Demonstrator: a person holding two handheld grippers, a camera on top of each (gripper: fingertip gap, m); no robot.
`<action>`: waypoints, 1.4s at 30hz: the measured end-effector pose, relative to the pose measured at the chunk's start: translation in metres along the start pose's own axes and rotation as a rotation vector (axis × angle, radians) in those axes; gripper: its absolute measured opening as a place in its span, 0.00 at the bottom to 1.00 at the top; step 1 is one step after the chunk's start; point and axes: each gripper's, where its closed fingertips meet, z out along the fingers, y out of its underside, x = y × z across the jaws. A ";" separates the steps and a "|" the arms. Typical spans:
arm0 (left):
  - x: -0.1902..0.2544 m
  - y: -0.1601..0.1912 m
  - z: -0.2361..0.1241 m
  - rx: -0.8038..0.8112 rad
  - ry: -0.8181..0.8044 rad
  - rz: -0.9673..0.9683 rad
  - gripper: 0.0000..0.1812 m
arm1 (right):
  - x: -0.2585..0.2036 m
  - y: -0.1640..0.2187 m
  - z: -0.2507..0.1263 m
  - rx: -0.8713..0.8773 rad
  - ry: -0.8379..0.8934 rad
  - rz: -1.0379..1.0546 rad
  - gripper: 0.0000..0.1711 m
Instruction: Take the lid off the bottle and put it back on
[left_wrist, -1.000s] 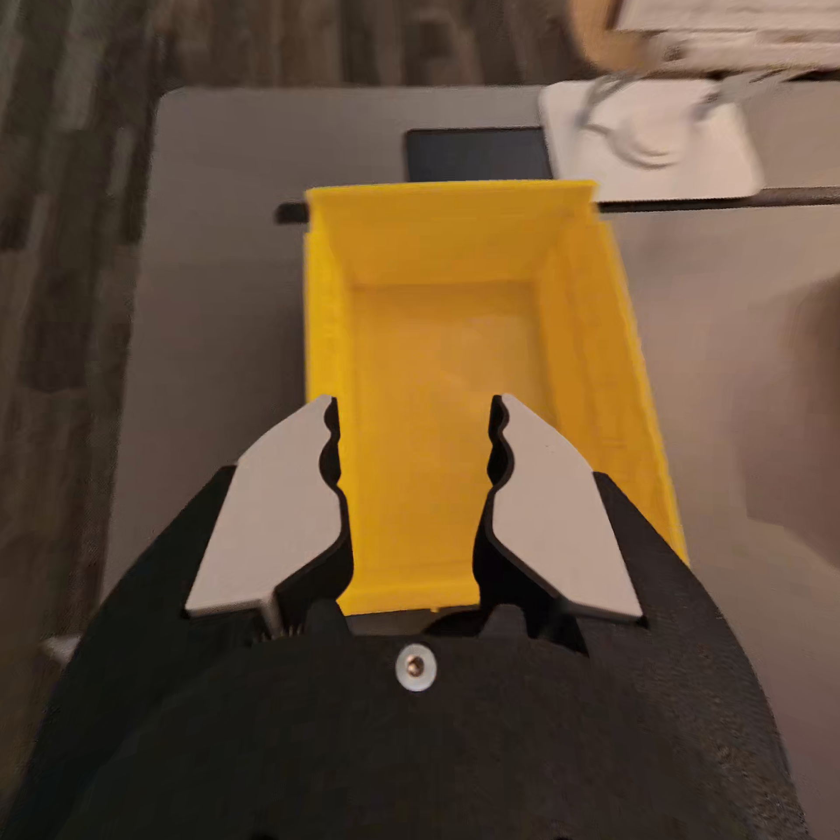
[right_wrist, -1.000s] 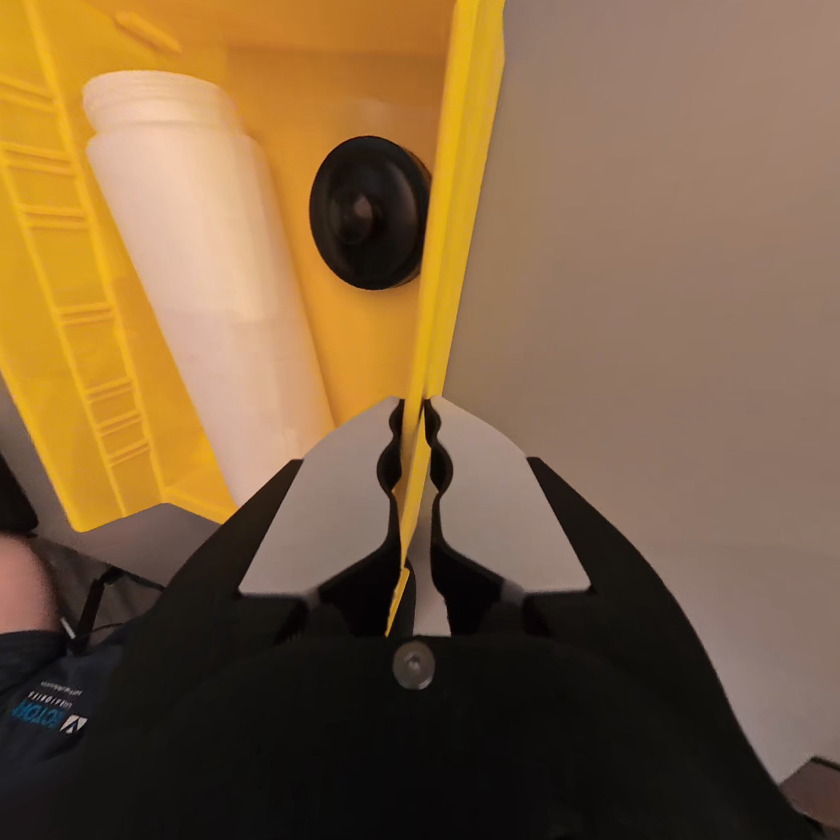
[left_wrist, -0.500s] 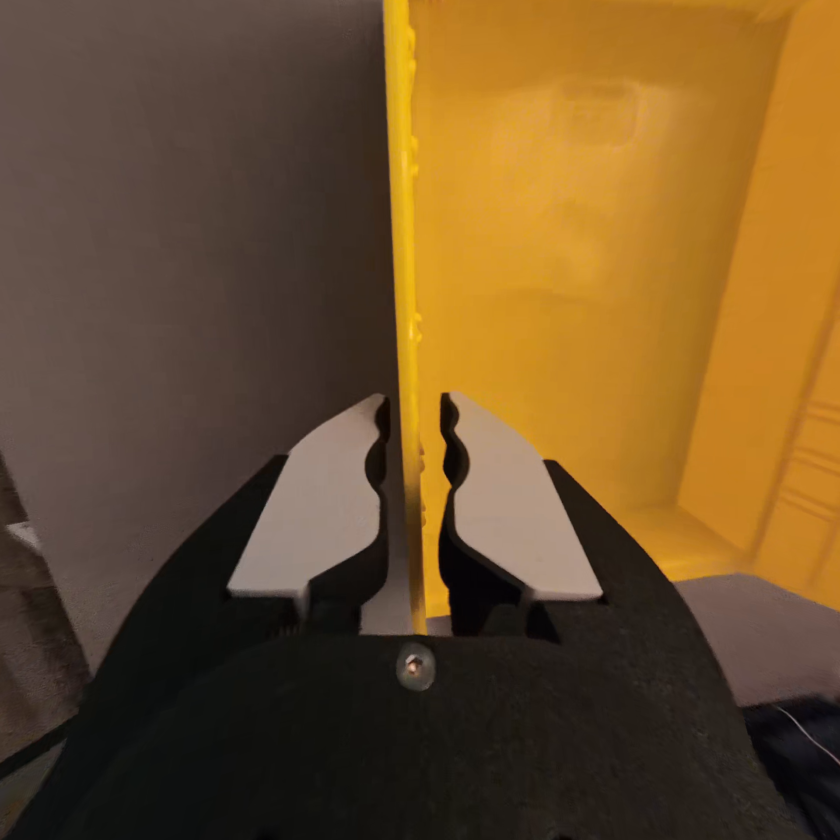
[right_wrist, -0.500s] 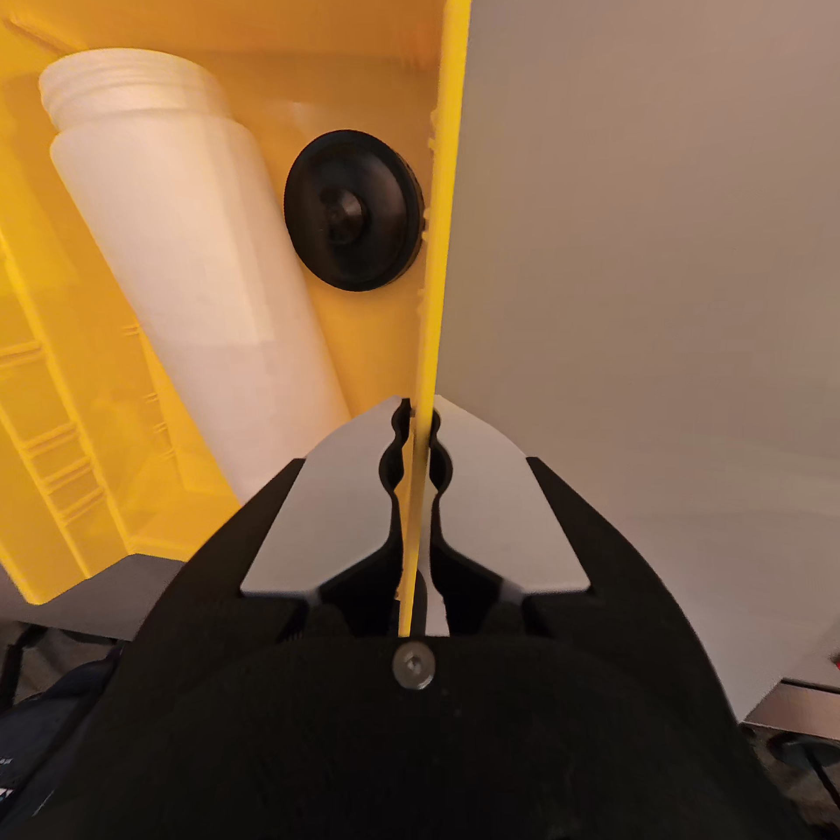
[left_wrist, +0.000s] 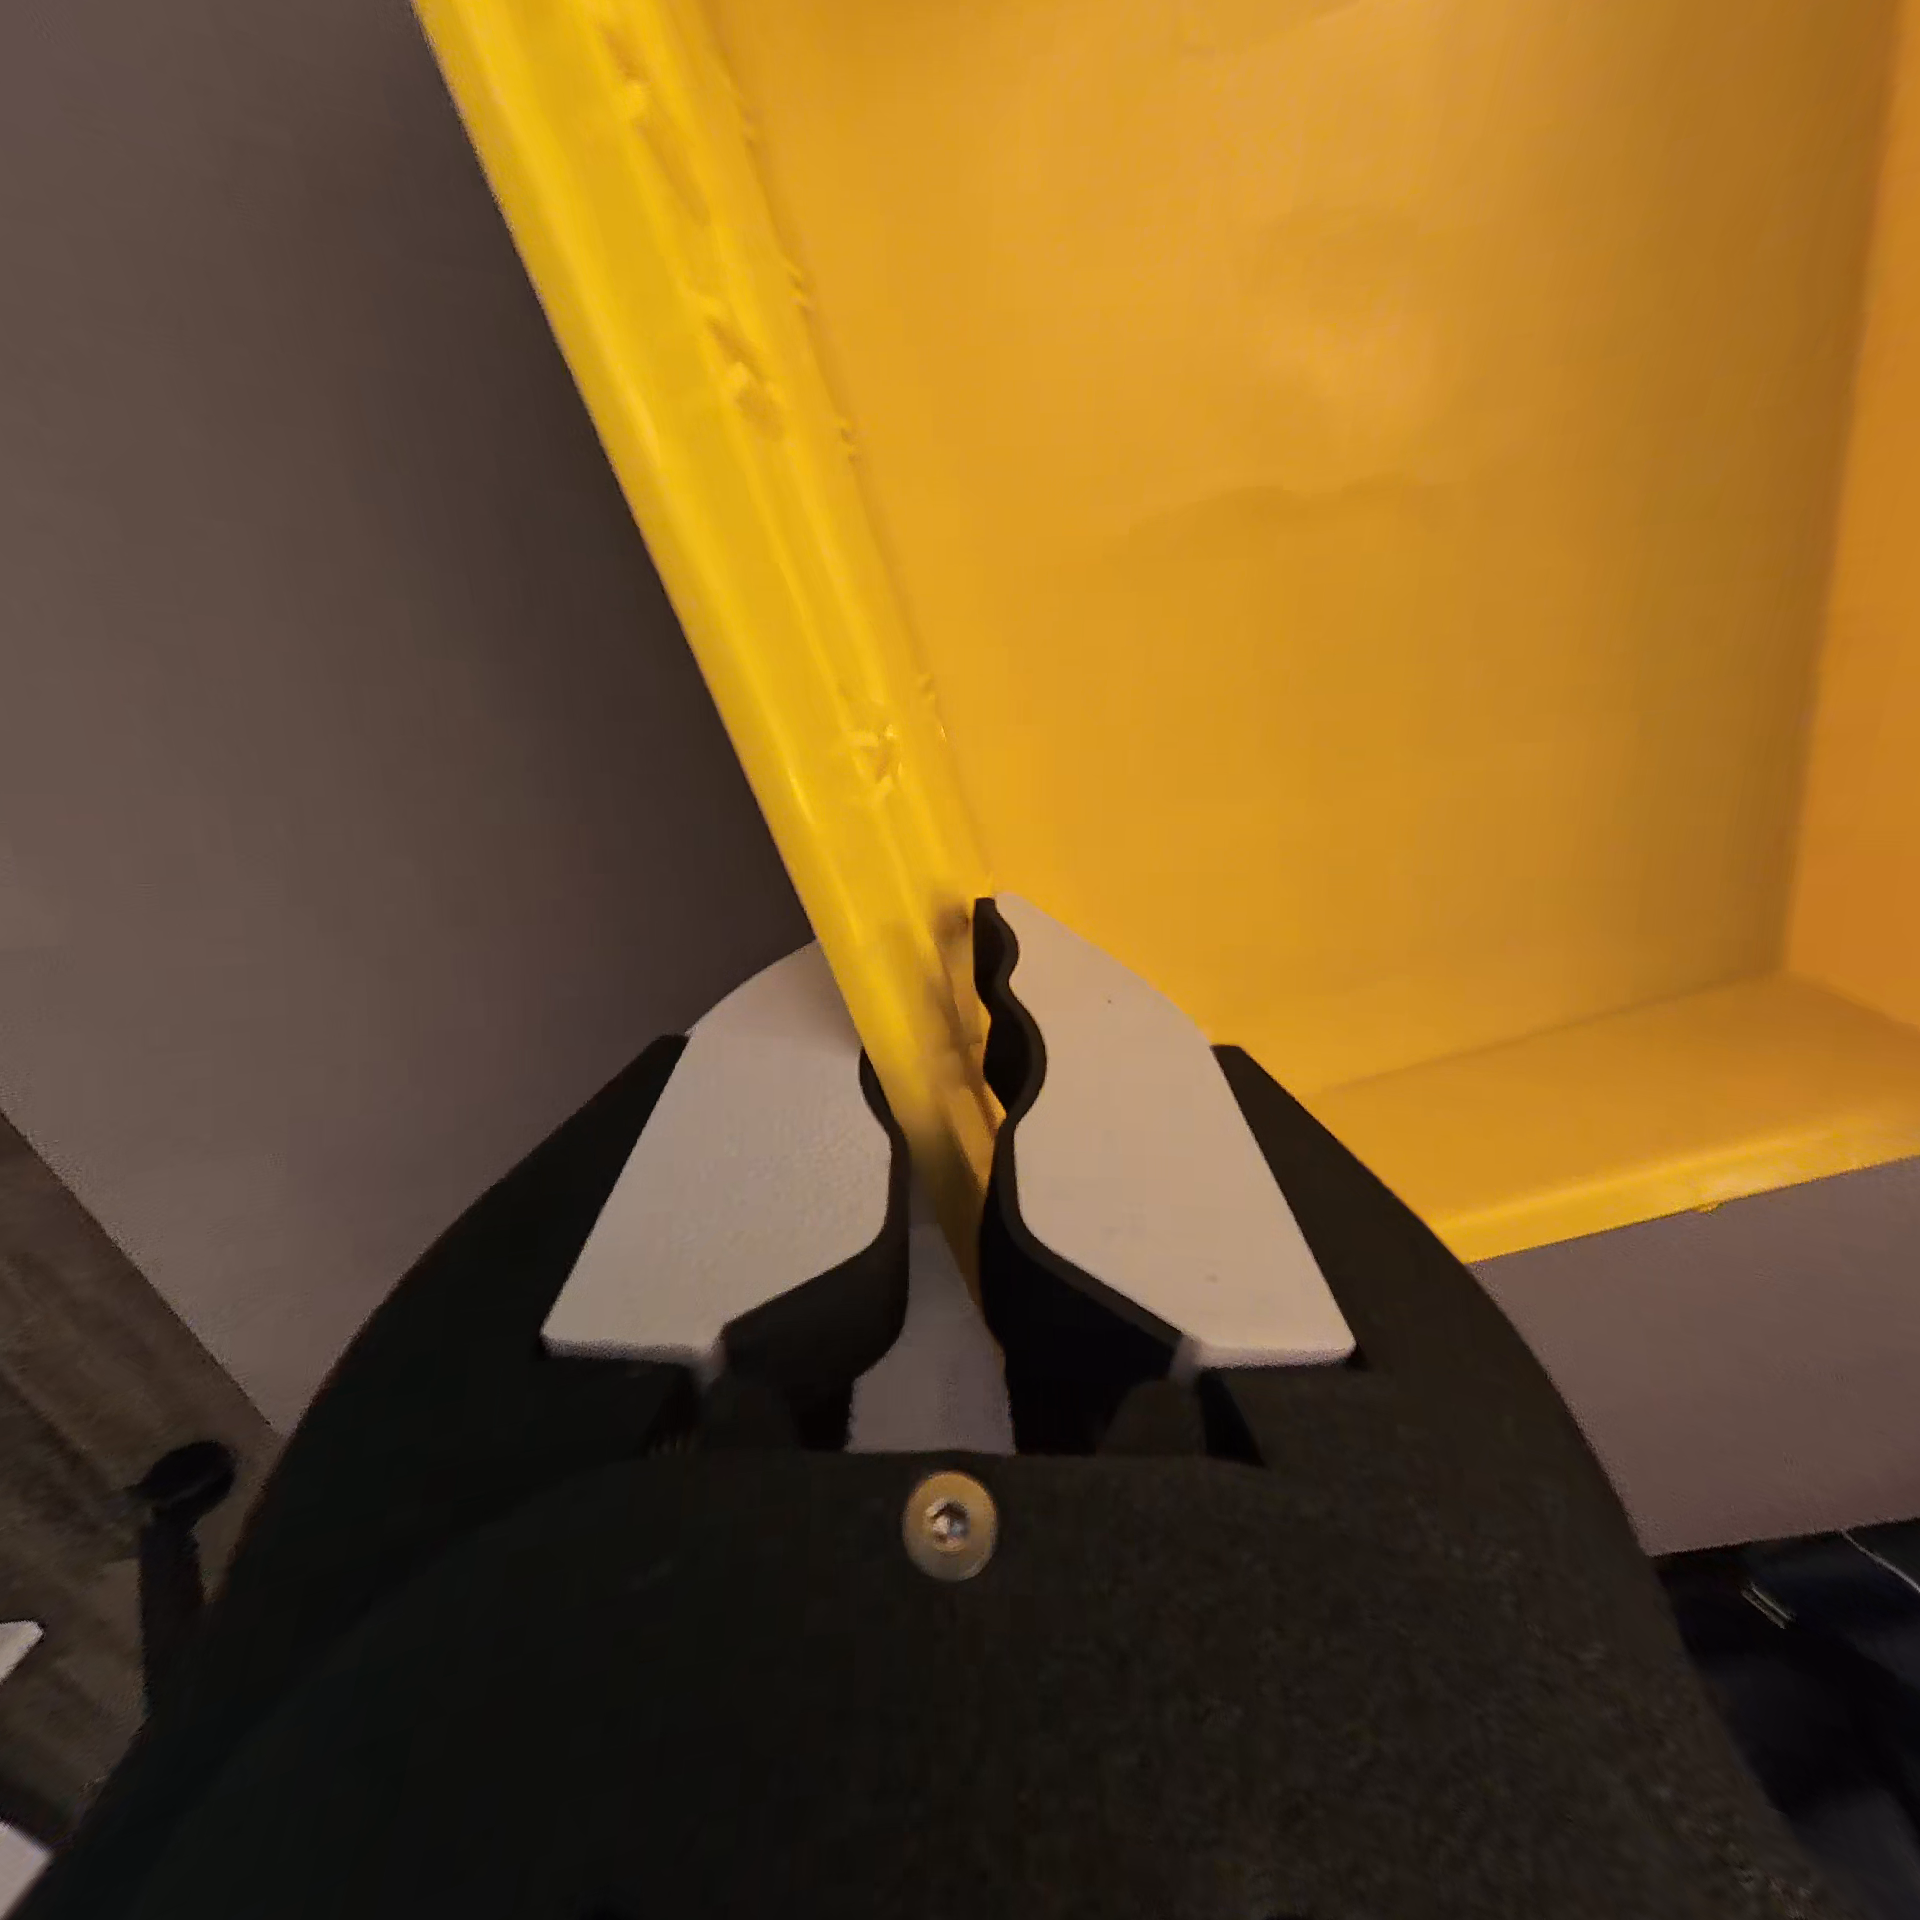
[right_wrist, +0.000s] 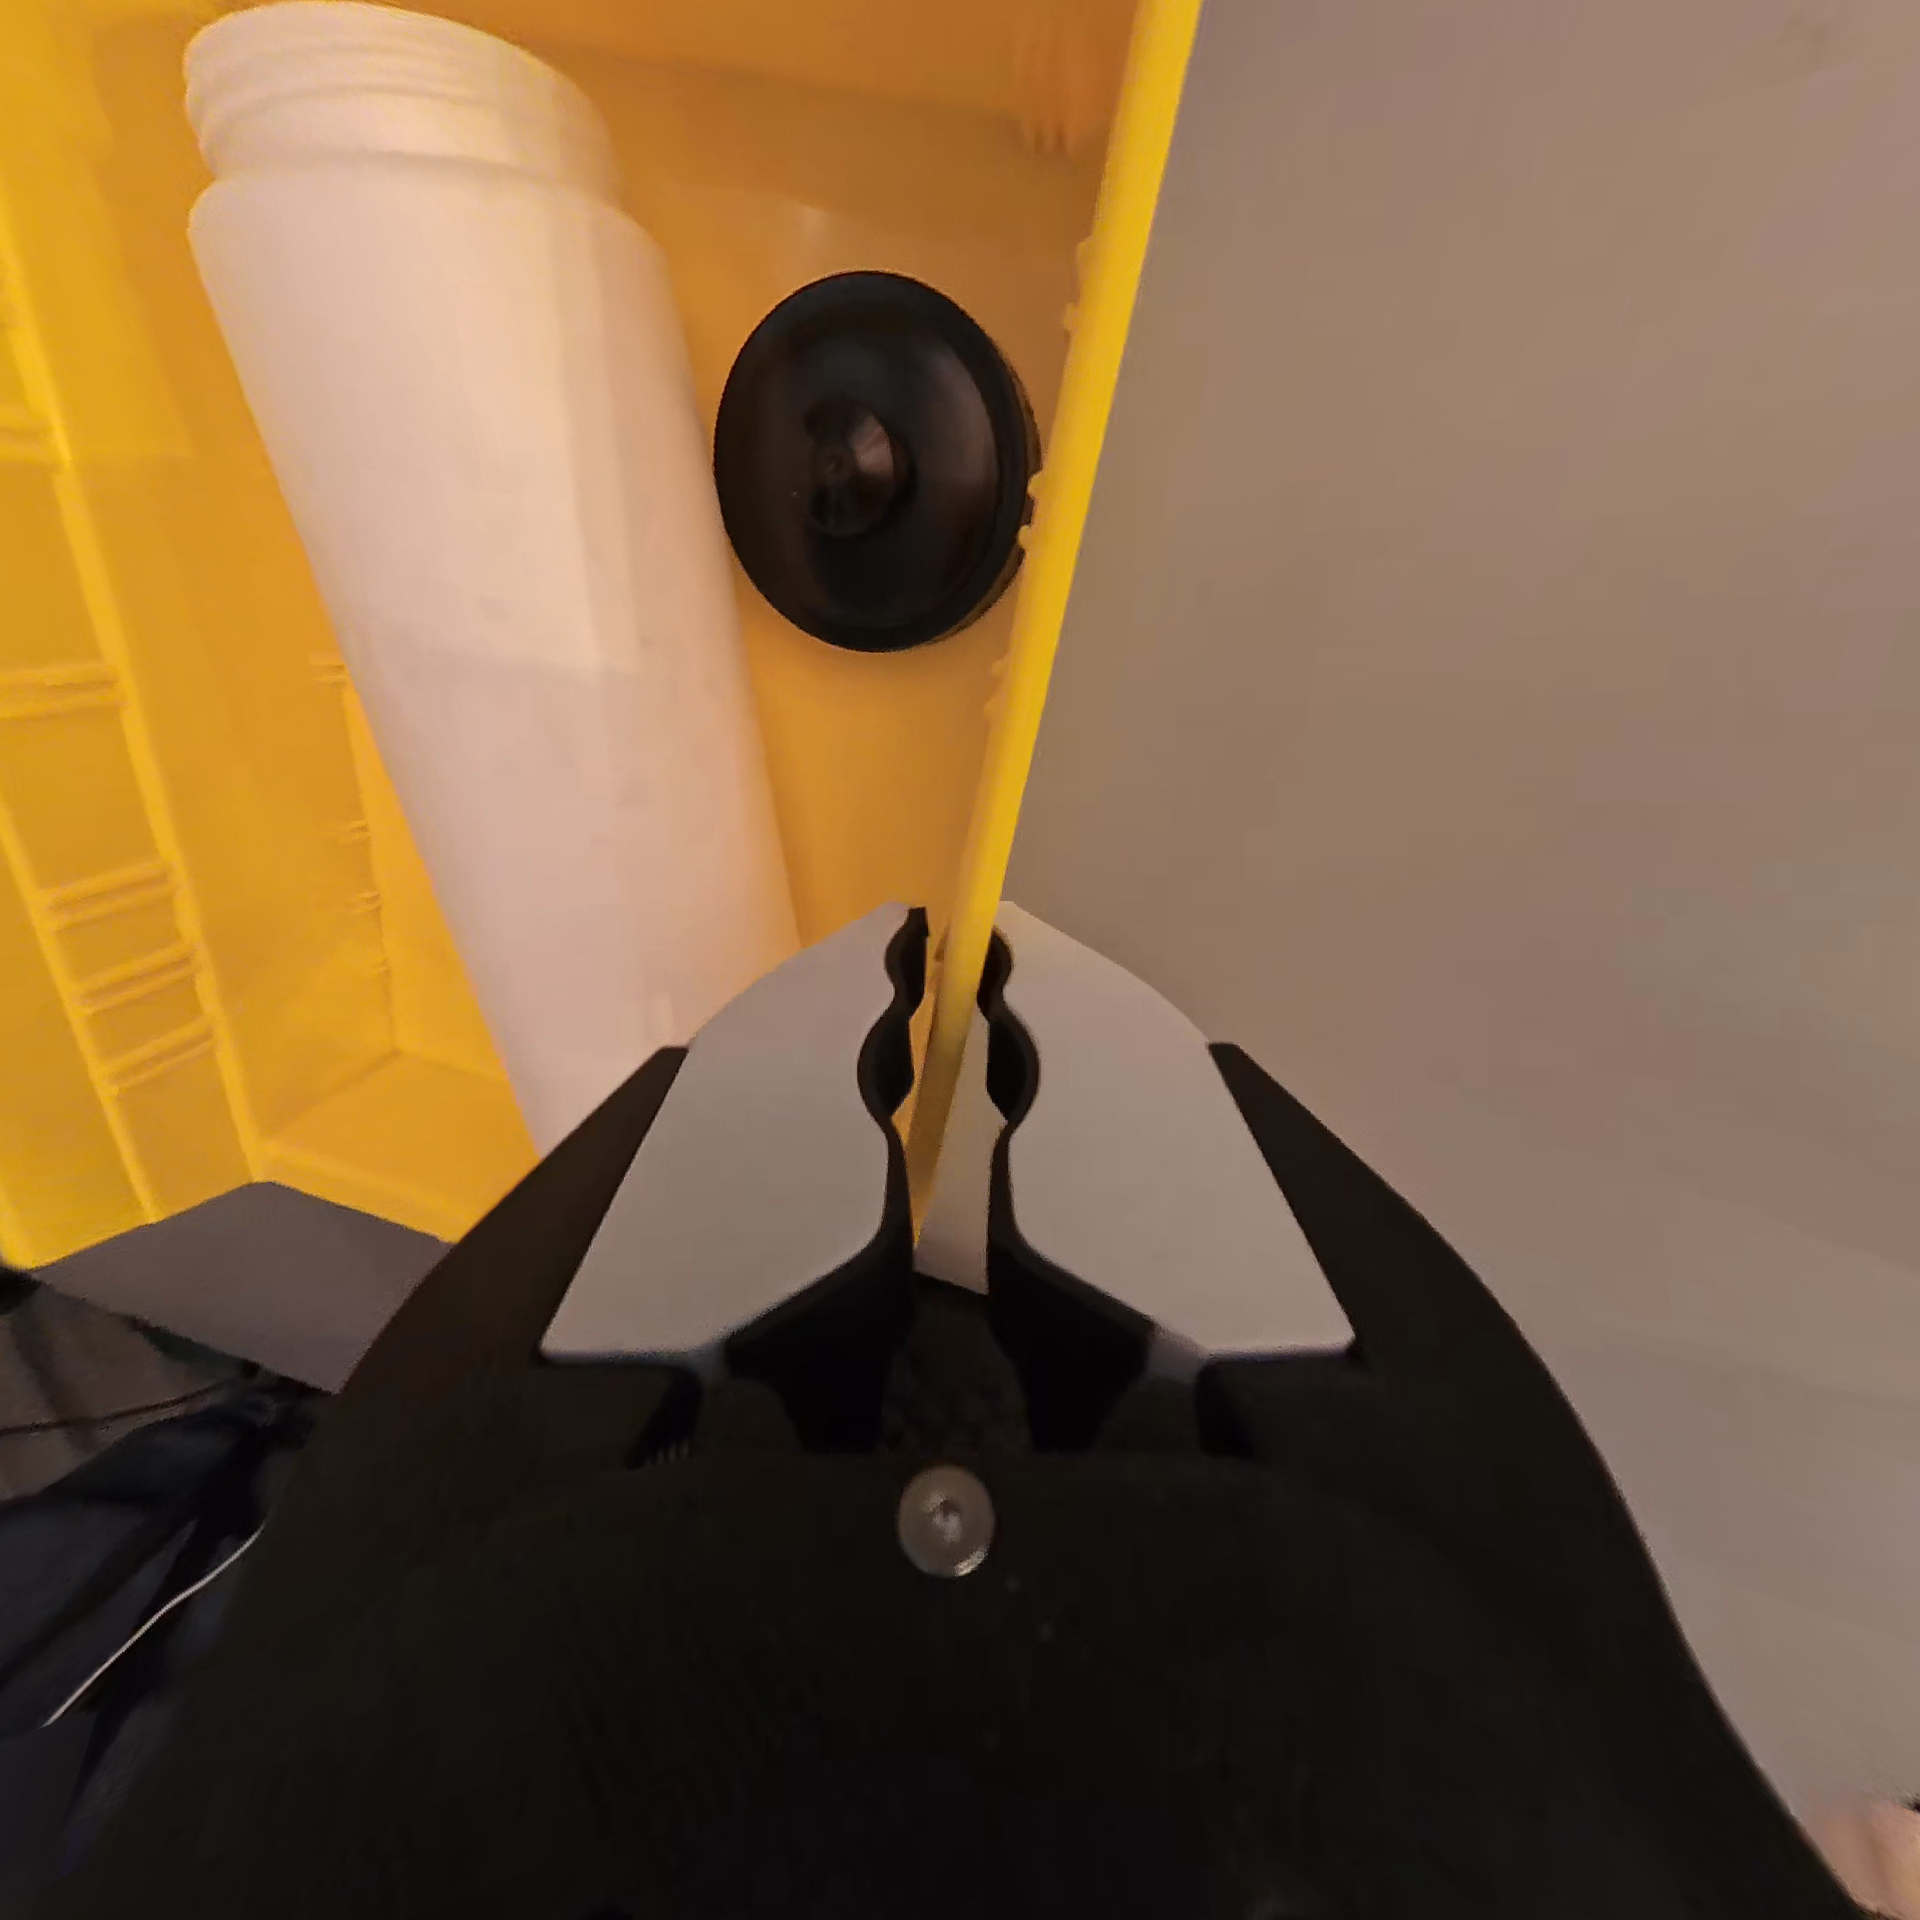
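Both grippers are on the yellow bin, not on the bottle. Left gripper (left_wrist: 951, 997): fingers closed on the bin's left wall (left_wrist: 748, 582), wall rim pinched between them, bin floor off to the right of the fingers. Right gripper (right_wrist: 951, 966): fingers clamped on the thin right wall (right_wrist: 1081, 436), which runs straight up from between the tips.

Task items, right view only: white bottle (right_wrist: 488, 561) lies on its side in the bin, left of and ahead of the fingers, threaded neck pointing away, no lid on it. Black lid (right_wrist: 873, 462) sits loose just right of the bottle, against the right wall. Lid looks apart from the bottle but close. So the lid is off; refit not yet done.

Step in hand, my read: repositioning or steadying the bin by both walls. To do it well:
- keep both grips level, move both sides together, else the bin twists
- go slow, since a bottle on its side will likely roll and the lid may slide
- walls look thin, so don't over-squeeze
- set the bin flat before releasing, then go for bottle and lid

Surface: plain grey tabletop (right_wrist: 1507, 623) outside both walls. Darker floor past its edge left of the left fingers; dark cables or fabric at the lower corners, can't identify them.
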 end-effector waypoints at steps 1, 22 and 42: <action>0.007 -0.003 0.001 0.001 -0.006 0.018 0.05 | -0.004 0.000 0.002 -0.001 -0.016 0.001 0.06; 0.074 -0.028 -0.066 0.303 0.177 0.098 0.13 | -0.320 -0.078 -0.018 0.455 -0.131 -0.587 0.31; 0.126 -0.047 -0.132 0.619 0.358 0.262 0.12 | -0.294 -0.085 0.088 -0.052 -0.101 -0.169 0.07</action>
